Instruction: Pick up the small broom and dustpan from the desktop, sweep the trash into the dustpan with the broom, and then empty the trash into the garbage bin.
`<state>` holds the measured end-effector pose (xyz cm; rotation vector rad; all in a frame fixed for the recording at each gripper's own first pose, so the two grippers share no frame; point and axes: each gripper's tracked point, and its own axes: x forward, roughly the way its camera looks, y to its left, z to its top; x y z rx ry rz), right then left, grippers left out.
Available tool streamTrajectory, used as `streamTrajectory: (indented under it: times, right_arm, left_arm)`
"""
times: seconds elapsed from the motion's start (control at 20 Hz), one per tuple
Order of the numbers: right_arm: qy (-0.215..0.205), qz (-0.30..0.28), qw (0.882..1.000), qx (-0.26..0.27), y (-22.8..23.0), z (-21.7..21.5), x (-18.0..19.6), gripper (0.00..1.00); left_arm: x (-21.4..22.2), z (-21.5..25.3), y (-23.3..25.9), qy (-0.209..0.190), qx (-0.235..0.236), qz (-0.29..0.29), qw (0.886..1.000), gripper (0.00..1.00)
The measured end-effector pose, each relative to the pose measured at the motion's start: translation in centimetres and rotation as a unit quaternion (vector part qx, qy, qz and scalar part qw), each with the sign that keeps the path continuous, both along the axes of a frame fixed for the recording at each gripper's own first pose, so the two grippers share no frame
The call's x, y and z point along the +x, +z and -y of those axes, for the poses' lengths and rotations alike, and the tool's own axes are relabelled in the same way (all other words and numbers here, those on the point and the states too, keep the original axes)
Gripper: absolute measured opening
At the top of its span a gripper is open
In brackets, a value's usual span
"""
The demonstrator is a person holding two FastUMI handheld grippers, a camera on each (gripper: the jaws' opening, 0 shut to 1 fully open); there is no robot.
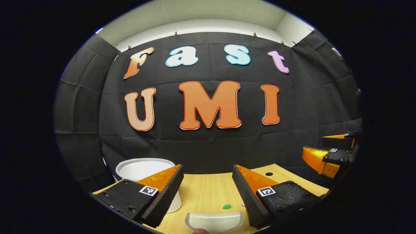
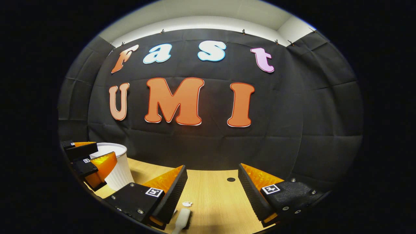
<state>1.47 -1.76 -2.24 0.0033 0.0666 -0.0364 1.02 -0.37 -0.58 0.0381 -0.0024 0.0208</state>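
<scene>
Dustpan (image 1: 214,221) lies on the table (image 1: 208,191) below and between the fingers of the left gripper (image 1: 208,191), which stands wide and empty. A green scrap (image 1: 227,206) lies just beyond it. White bin (image 1: 143,169) stands left. What appears to be the broom (image 2: 182,219) lies under the right gripper (image 2: 213,191), likewise wide and empty, beside a white scrap (image 2: 187,204).

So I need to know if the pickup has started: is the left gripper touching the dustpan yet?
Apart. In the left gripper view the left gripper is open above the desktop, and the grey dustpan lies between its fingers with bare wood on both sides.
</scene>
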Motion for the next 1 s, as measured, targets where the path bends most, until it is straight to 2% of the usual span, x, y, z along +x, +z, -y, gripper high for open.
streamTrajectory:
  times: [1.0]
  right_arm:
    - [0.006, 0.004, 1.0, 0.011, 0.4, -0.1, -1.3, 0.94]
  left_arm:
    - [-1.9, -0.4, 0.4, 0.006, 0.014, 0.006, 1.0, 0.94]
